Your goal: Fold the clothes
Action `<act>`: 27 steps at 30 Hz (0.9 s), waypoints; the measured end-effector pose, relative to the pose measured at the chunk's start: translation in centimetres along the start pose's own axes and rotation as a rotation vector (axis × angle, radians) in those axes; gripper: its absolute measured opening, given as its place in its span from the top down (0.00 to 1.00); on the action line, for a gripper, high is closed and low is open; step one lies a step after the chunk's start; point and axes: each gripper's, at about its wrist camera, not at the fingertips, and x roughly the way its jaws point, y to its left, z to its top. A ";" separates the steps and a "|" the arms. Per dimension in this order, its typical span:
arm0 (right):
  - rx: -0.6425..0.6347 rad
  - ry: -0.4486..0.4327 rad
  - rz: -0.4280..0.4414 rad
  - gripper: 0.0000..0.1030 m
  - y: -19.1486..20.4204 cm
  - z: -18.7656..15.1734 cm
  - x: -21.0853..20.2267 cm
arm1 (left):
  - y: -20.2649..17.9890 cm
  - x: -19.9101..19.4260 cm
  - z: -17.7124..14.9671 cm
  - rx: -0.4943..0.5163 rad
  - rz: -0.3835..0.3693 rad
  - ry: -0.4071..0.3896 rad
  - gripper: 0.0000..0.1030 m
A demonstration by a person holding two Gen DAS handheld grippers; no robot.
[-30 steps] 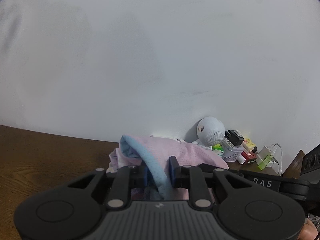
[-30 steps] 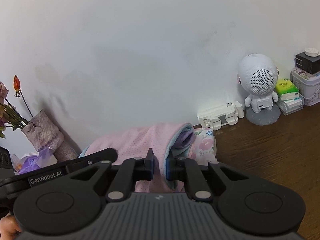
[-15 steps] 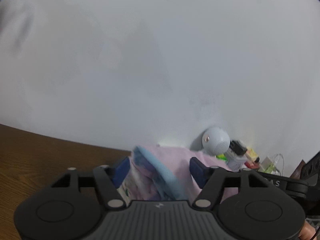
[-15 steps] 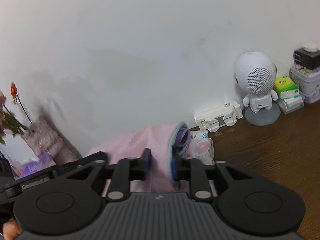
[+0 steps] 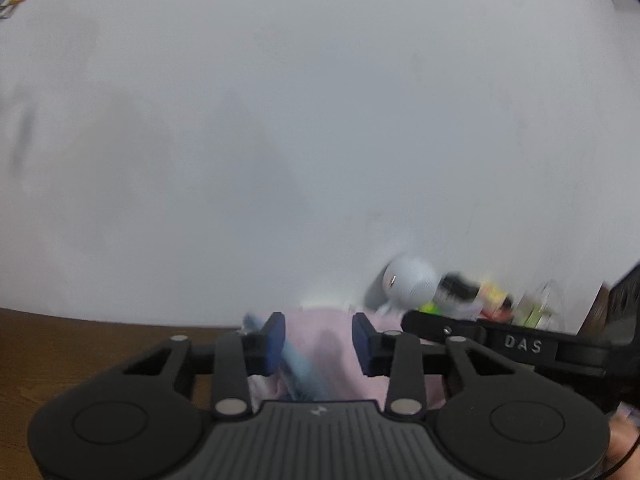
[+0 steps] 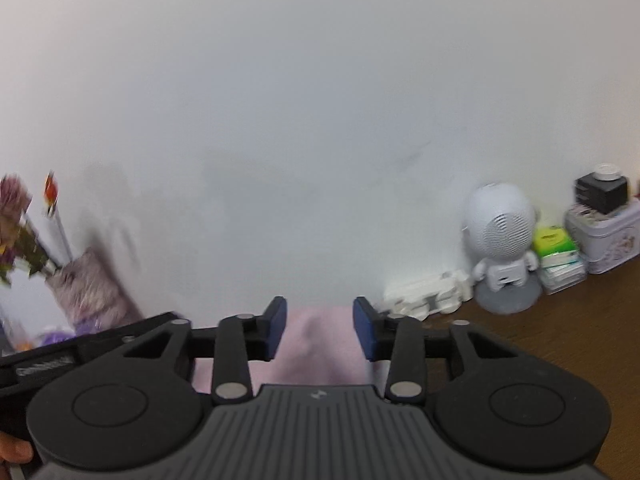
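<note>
I see both claws parted: left gripper (image 5: 319,342) has just narrowed, right gripper (image 6: 320,330) is unclamped. The pink garment (image 6: 320,350) lies between the pads, apparently released. I withdraw straight back to keep the fold.

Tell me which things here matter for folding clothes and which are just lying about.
Job: pink garment; left claw and right claw, both open.

Lying about: robot-shaped speaker; tin box; green tissue packs; vase of flowers.

"DAS" — on the right hand-held gripper (image 5: 524,345)
</note>
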 end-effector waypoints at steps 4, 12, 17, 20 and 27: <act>-0.042 0.037 -0.039 0.68 0.5 -1.0 1.5 | 0.2 1.8 -0.8 0.020 0.038 0.037 0.72; -0.051 0.050 -0.040 0.68 0.4 -2.4 2.5 | 1.2 3.1 -1.9 0.007 0.051 0.036 0.70; -0.104 0.012 -0.031 0.54 1.1 -3.1 0.6 | 1.0 -0.5 -2.9 -0.040 0.097 -0.082 0.20; -0.142 -0.029 -0.030 0.31 1.3 -3.8 -0.9 | 1.1 -2.3 -4.3 -0.072 0.088 -0.153 0.02; -0.205 -0.056 -0.091 0.03 1.6 -4.1 -1.9 | 1.0 -3.1 -6.2 -0.014 0.150 -0.137 0.00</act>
